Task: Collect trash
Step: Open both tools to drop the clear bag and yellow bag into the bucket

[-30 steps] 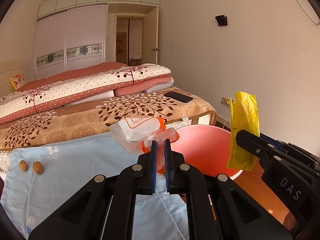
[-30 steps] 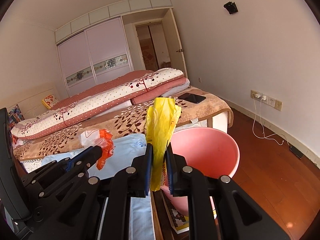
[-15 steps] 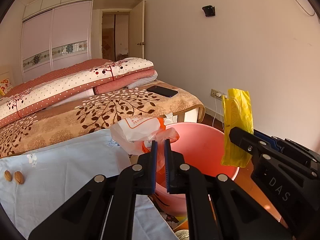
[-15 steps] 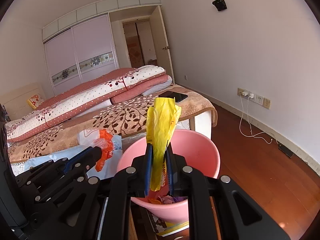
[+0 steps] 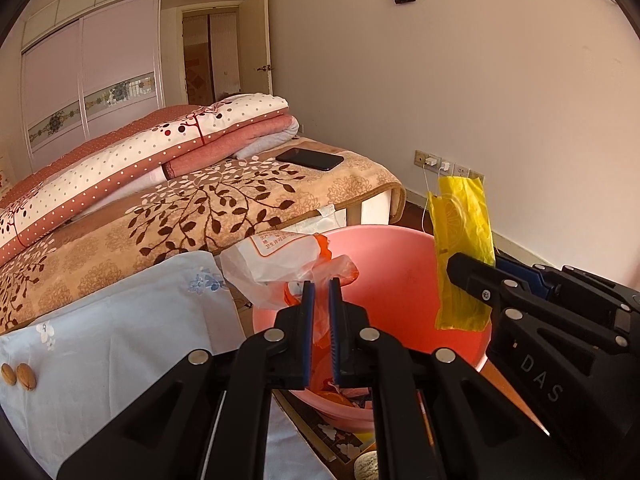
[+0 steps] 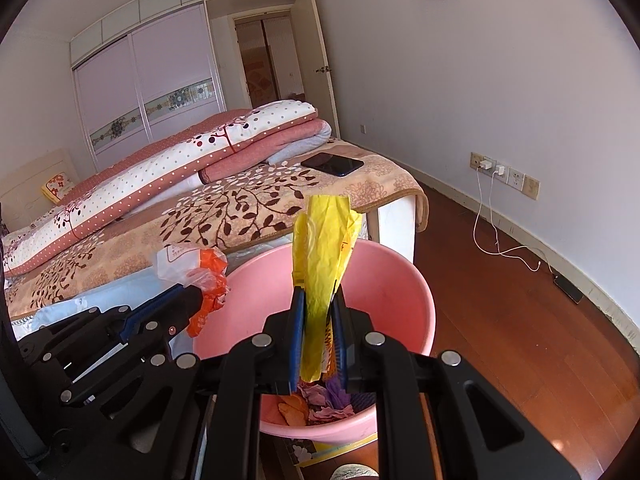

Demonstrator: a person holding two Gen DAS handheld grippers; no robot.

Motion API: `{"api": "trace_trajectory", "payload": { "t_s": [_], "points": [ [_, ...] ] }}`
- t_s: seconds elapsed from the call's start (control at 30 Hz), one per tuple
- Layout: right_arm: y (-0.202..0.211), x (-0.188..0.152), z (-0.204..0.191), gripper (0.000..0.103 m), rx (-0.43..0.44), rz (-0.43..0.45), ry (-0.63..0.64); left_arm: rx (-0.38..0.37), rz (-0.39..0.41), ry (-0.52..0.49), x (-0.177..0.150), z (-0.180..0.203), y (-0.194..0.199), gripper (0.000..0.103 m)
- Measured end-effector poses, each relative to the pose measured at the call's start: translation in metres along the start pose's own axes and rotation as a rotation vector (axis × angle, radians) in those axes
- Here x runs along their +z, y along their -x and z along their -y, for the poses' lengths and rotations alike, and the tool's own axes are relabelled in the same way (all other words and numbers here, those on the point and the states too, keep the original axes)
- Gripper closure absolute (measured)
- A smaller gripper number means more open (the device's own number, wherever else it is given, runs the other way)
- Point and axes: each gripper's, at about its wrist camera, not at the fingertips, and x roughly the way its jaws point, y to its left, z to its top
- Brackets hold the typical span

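My left gripper [image 5: 321, 285] is shut on a white and orange plastic wrapper [image 5: 276, 262], held over the near left rim of a pink basin [image 5: 400, 276]. My right gripper [image 6: 319, 294] is shut on a yellow plastic wrapper [image 6: 324, 248], held upright above the same basin [image 6: 392, 280]. Crumpled purple and orange trash [image 6: 316, 404] lies in the basin's bottom. The right gripper and its yellow wrapper [image 5: 464, 248] show at the right of the left wrist view. The left gripper and its wrapper [image 6: 192, 268] show at the left of the right wrist view.
A pale blue cloth [image 5: 120, 332] with two nuts [image 5: 18, 376] lies left of the basin. Behind is a bed [image 5: 200, 208] with folded quilts and a black phone [image 5: 310, 159]. A charger cable [image 6: 504, 248] trails on the wooden floor by the right wall.
Both grippers moved right, away from the blue cloth, and now hold their wrappers over the pink basin. The basin's contents have come into view. Both stay shut.
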Motion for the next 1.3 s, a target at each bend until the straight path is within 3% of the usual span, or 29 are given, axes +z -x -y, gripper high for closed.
{"api": "trace_trajectory", "payload": {
  "t_s": [0.43,0.9,0.93,0.97,1.03,1.3],
  "points": [
    [-0.031,-0.008,0.005,0.09,-0.008,-0.092,-0.004,-0.023,-0.042,0.007,-0.002,-0.002,-0.021,0.096],
    [-0.043,-0.005,0.005,0.09,-0.025,-0.102,0.004,-0.082,-0.066,0.01,-0.004,-0.004,-0.031,0.094],
    [-0.043,-0.005,0.005,0.09,-0.026,-0.102,0.004,-0.087,-0.068,0.011,-0.004,-0.004,-0.031,0.088],
    [-0.044,-0.005,0.005,0.089,-0.028,-0.103,0.004,-0.093,-0.067,0.017,-0.004,-0.005,-0.031,0.076],
    [-0.045,-0.005,0.006,0.089,-0.031,-0.106,0.002,-0.106,-0.06,0.035,-0.005,-0.008,-0.03,0.069],
    [-0.046,-0.005,0.008,0.087,-0.031,-0.109,-0.003,-0.125,-0.06,0.068,-0.002,-0.016,-0.029,0.068]
  ]
}}
